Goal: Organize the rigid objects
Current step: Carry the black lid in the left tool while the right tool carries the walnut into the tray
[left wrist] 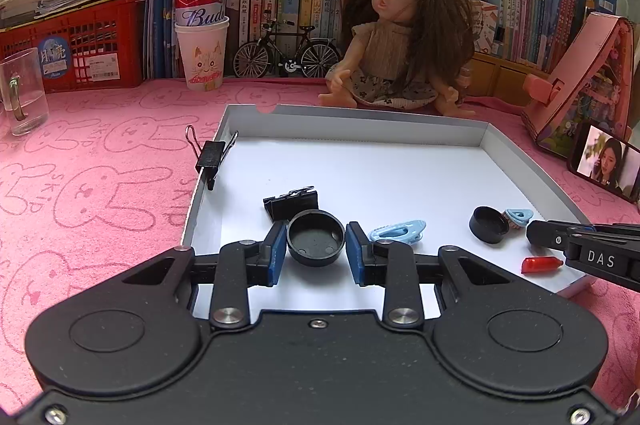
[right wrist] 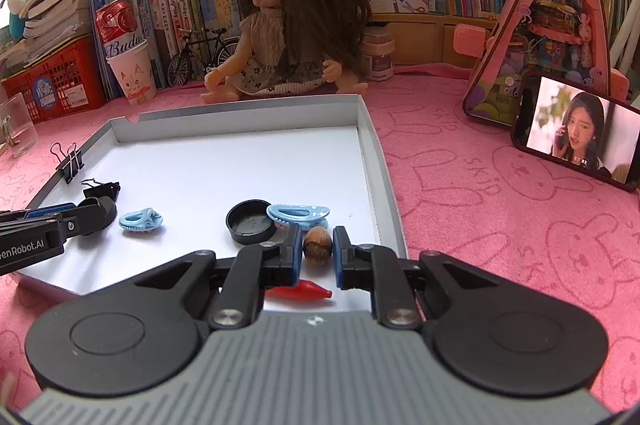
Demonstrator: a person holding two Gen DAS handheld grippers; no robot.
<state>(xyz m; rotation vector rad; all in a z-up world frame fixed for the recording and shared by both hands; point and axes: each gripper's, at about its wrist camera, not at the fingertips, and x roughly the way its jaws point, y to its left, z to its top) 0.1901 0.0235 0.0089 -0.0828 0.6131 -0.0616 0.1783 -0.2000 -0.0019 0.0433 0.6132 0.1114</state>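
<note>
A shallow white tray lies on a pink cloth. My left gripper is shut on a black round cap, its blue pads against the cap's sides just above the tray floor. My right gripper is shut on a small brown nut near the tray's right front corner. In the tray lie a second black cap, two blue hair clips, a red piece and a black binder clip. Another binder clip is clamped on the left rim.
A doll sits right behind the tray. On the left stand a glass mug and a paper cup holding a can. A phone and a pink toy house stand on the right. Books line the back.
</note>
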